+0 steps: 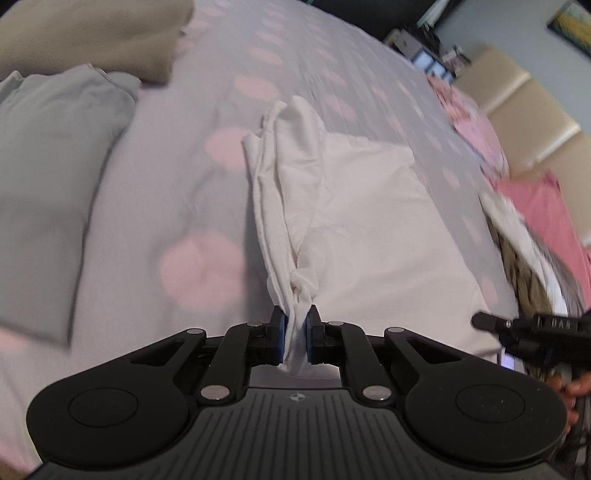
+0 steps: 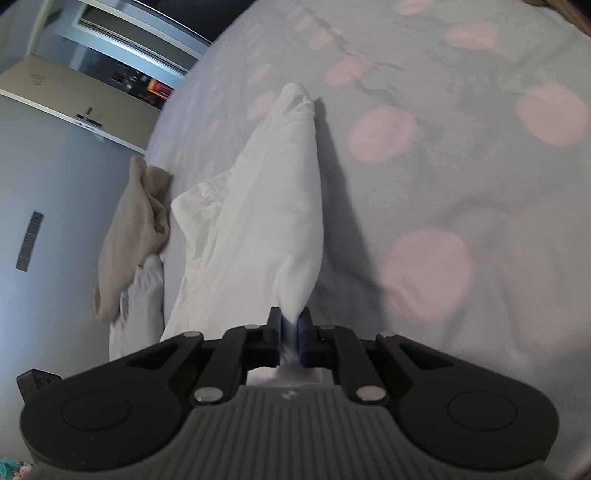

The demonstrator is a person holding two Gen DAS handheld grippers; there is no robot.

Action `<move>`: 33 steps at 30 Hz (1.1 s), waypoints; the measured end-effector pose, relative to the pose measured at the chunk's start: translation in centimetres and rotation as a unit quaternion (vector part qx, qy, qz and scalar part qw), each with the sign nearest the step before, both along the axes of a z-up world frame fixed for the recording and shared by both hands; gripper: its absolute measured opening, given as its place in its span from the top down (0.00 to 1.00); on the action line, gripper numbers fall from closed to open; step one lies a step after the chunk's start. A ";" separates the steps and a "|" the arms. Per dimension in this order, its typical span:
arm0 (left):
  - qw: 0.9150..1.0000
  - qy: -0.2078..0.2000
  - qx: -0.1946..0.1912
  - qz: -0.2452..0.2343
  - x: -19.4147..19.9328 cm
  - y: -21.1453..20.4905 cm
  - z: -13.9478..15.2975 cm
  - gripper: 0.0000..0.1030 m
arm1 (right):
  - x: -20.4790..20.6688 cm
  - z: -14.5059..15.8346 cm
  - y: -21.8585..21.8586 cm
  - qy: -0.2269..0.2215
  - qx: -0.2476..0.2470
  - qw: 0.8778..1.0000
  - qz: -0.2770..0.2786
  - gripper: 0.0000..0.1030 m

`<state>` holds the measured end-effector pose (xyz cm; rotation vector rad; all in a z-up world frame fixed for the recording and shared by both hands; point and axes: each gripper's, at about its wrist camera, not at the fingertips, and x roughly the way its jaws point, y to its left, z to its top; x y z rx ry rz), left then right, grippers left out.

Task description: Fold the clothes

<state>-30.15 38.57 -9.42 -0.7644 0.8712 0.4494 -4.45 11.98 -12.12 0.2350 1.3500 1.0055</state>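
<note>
White cotton garment [image 1: 354,206], thin and crumpled, lies on the bed's pale lilac sheet printed with soft pink spots [image 1: 199,266], held at two places. In the left wrist view the left gripper [image 1: 295,334] has its blue-padded jaws clamped on a twisted bunch of the white cloth at lower centre; from there a narrow, rope-like gathered strip runs up the frame toward upper centre, its long axis along the jaws' line, while a broad, flatter panel spreads to the right. In the right wrist view the right gripper [image 2: 290,338] has its jaws pressed together on another fold of the same cloth [image 2: 266,221], which rises as a tapering ridge toward the upper centre and falls away in loose creases to the left. A folded grey-green cloth [image 1: 55,177] and a beige folded cloth [image 1: 92,33] lie at the upper left of the left view. A pink garment [image 1: 543,214] and a mixed heap sit at the right edge, blurred.
</note>
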 end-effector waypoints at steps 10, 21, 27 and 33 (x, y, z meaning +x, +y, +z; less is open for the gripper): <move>0.994 0.083 0.018 -0.073 0.1 -6.6 -1.0 0.92 | -2.2 -0.1 -4.7 -0.013 -0.057 0.998 0.032 0.91; 0.996 0.079 0.010 -0.044 -0.8 -4.5 -1.1 0.71 | -1.7 -1.1 -4.7 -0.081 -0.105 0.991 0.038 0.73; 0.997 0.021 0.066 -0.031 0.4 -3.5 1.0 0.63 | -1.6 0.6 -2.6 -0.158 -0.075 0.984 0.046 0.74; 0.992 -0.039 0.105 -0.061 4.4 -3.1 1.0 0.74 | -2.6 0.9 1.3 -0.242 -0.058 0.965 0.085 0.86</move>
